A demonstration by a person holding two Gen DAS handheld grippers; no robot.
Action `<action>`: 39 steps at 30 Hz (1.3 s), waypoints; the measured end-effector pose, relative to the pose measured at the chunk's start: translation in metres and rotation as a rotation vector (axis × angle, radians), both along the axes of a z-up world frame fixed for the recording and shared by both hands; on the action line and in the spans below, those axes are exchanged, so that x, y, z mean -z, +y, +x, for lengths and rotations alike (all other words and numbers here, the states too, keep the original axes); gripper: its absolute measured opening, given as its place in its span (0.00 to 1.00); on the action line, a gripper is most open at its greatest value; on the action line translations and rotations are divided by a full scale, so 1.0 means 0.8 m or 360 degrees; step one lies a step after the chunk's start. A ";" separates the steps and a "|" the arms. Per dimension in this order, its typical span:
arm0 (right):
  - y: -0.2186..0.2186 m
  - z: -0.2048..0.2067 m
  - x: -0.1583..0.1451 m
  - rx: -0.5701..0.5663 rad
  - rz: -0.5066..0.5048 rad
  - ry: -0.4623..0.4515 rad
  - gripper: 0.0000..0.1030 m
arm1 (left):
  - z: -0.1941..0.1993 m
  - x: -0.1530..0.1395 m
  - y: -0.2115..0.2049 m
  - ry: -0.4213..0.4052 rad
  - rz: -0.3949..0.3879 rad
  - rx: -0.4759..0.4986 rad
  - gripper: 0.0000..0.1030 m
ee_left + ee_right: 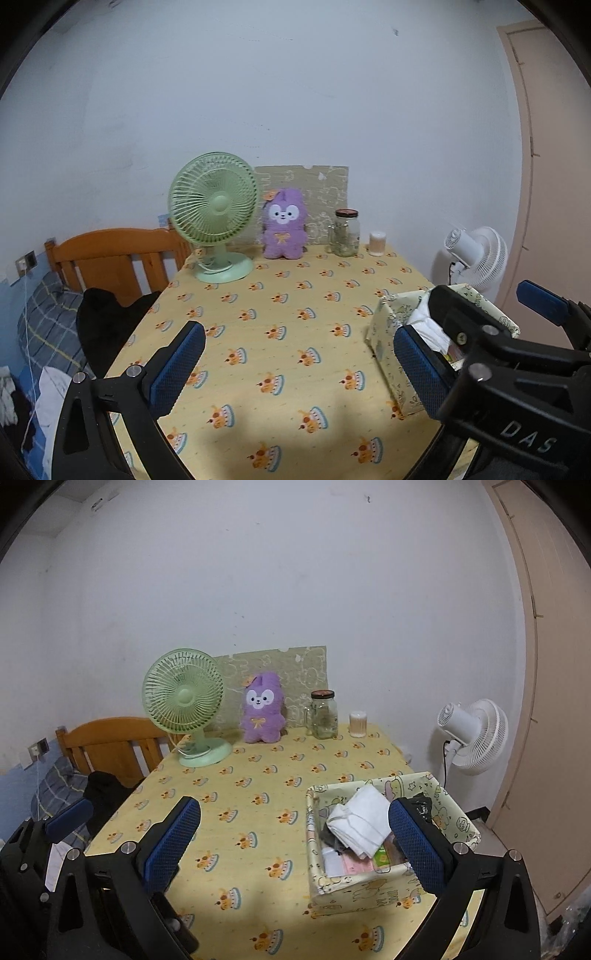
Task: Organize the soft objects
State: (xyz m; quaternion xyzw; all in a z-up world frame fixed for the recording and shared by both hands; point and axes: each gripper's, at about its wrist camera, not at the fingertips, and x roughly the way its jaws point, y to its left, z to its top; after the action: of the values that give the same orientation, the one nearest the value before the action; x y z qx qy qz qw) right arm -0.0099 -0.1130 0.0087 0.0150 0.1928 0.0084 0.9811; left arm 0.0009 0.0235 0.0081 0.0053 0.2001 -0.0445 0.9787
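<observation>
The middle of the table (pixel 258 849) is bare cloth, from the near edge back to the far row, so there is wide room to pass there. Along the far edge stand a green fan (pixel 184 709), a purple plush toy (pixel 262 710), a glass jar (pixel 324 714) and a small white cup (pixel 358 723), close side by side against the wall. The fabric box (pixel 354 890) fills the near right corner, heaped with a white cloth (pixel 360 819). A wooden bed frame (pixel 110 746) stands just beside the table's left side, and a white fan (pixel 474 736) stands off its right side.
</observation>
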 end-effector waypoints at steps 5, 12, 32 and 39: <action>0.006 -0.006 -0.002 -0.0004 0.0004 -0.0021 1.00 | -0.008 -0.003 0.013 -0.0020 -0.0008 -0.0038 1.00; 0.006 -0.012 -0.004 0.0009 0.0006 -0.0034 1.00 | -0.010 -0.003 0.022 -0.0022 -0.0030 -0.0063 1.00; -0.009 -0.009 -0.001 0.0037 0.0023 -0.0040 1.00 | -0.013 -0.004 0.020 -0.0035 0.0006 -0.0113 1.00; -0.010 -0.012 0.000 0.0048 0.0010 -0.0045 1.00 | -0.013 -0.003 0.019 -0.0029 0.0003 -0.0106 1.00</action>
State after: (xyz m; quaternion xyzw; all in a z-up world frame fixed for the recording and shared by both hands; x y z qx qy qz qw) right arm -0.0192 -0.1210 0.0089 0.0210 0.1786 -0.0054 0.9837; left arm -0.0095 0.0383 0.0107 0.0001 0.1913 -0.0118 0.9815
